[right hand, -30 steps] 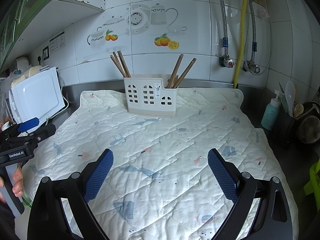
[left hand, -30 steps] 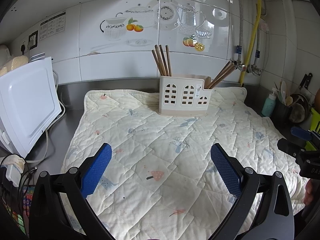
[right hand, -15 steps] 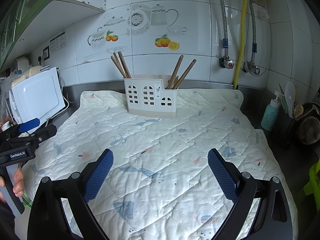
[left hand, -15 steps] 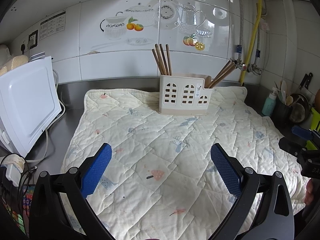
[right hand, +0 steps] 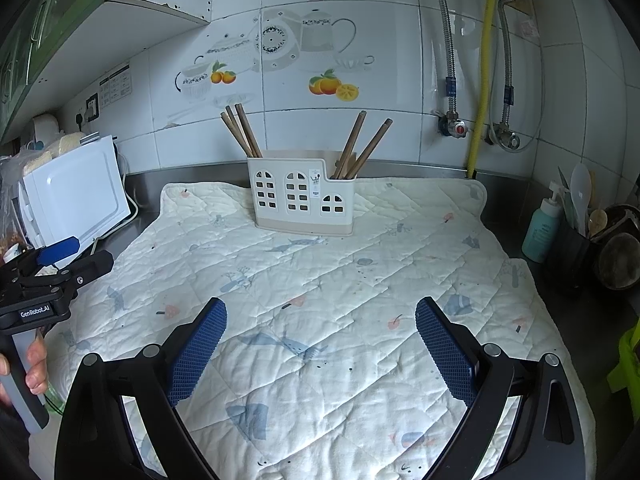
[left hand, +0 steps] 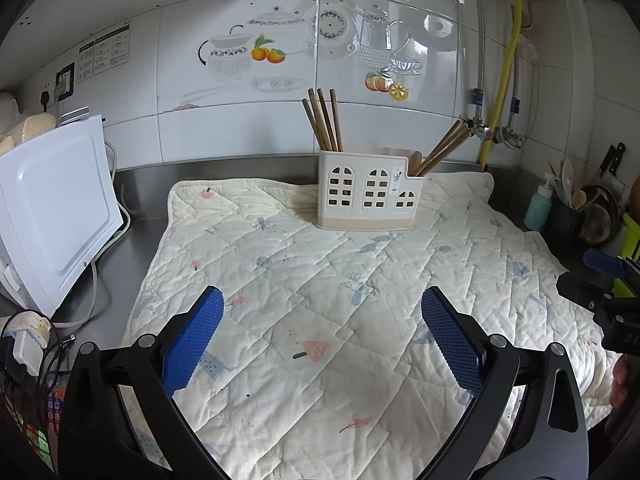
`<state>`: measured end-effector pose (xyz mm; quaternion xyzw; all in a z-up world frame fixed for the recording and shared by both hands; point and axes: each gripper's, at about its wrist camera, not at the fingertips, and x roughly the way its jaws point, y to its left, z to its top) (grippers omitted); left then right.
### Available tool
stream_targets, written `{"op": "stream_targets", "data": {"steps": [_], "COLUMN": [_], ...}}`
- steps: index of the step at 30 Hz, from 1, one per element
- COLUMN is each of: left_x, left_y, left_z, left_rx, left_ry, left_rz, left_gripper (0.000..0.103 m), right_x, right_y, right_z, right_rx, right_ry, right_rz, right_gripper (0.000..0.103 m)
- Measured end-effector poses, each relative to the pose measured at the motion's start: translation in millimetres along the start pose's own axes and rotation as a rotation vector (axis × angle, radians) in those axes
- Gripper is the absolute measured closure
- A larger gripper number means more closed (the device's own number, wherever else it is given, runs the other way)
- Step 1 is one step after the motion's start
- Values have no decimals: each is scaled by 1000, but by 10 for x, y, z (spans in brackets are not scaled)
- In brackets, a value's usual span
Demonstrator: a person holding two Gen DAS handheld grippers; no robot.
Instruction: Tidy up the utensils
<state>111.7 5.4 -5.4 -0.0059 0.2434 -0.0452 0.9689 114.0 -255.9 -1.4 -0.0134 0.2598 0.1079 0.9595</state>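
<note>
A white house-shaped utensil holder [left hand: 370, 192] [right hand: 303, 196] stands upright at the back of a quilted mat [left hand: 320, 300] [right hand: 320, 300]. Several brown chopsticks [left hand: 322, 120] [right hand: 240, 130] stand in its left compartment and a few more [left hand: 442, 150] [right hand: 362, 144] lean right in its right compartment. My left gripper [left hand: 322, 320] is open and empty above the mat's near part; it also shows in the right wrist view [right hand: 64, 260]. My right gripper [right hand: 320, 320] is open and empty, also seen in the left wrist view [left hand: 600, 276].
A white appliance [left hand: 52, 212] with cables stands at the left on the steel counter [left hand: 120, 256]. A teal bottle [right hand: 540, 228] and a dark pot of spoons [right hand: 576, 240] stand at the right. Pipes and a yellow hose [right hand: 482, 80] run down the tiled wall.
</note>
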Motion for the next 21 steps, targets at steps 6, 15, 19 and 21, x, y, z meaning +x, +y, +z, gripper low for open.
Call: {"op": "stream_targets", "data": {"steps": [6, 15, 19, 21], "left_x": [-9, -6, -3, -3], "left_y": [-12, -6, -23, -36], "left_z": [3, 3, 4, 0], "left_rx": [-1, -4, 6, 13], "left_ry": [-8, -5, -5, -5], "left_rz": [-3, -2, 0, 3], "left_gripper": [5, 5, 5, 5], "right_x": [-2, 0, 6, -1], "right_y": [3, -1, -12, -10], "right_z": [-2, -3, -6, -5], "right_rx": [0, -1, 1, 0], "right_ry": [-1, 0, 1, -1], "right_rz": [0, 1, 2, 2], "right_gripper": [11, 11, 11, 11]}}
